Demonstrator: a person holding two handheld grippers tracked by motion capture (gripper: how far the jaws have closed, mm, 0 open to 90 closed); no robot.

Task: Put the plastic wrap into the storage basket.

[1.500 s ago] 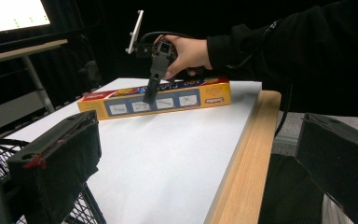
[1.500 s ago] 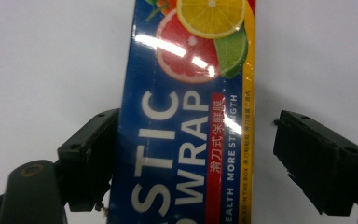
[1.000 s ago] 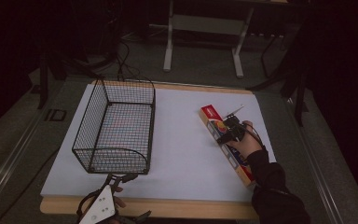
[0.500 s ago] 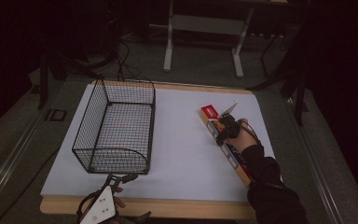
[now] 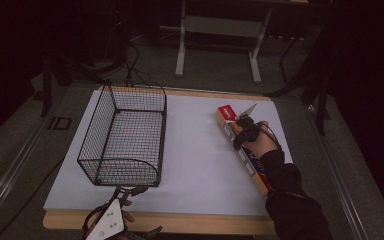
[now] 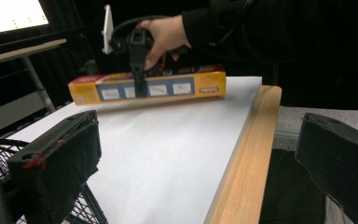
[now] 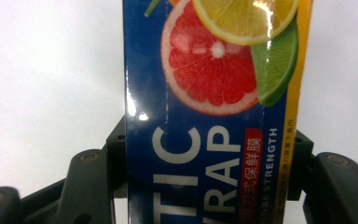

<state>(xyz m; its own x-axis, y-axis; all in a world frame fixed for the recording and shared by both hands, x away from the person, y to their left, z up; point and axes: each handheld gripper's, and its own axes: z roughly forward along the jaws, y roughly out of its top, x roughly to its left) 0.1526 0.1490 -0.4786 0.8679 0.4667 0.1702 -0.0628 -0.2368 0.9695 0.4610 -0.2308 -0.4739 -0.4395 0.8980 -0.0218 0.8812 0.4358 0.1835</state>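
White tabletop (image 5: 195, 165), right gripper (image 5: 243, 131) clenched on plastic-wrap box (image 5: 226, 116), left gripper (image 6: 200, 168) released

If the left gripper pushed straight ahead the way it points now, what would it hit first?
Probably the wrap box held by the right gripper; bare white sheet lies between. Depth is unclear, so it might skim the sheet first.

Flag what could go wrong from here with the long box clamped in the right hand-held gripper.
1. The right hand-held gripper clamps the plastic wrap box toward one end, not mid-length; the long free end could sag or swing in a lift.
2. The wire basket looks shorter than the box, which may catch on its rim or overhang.
3. The box's glossy sides could slip between the jaws.
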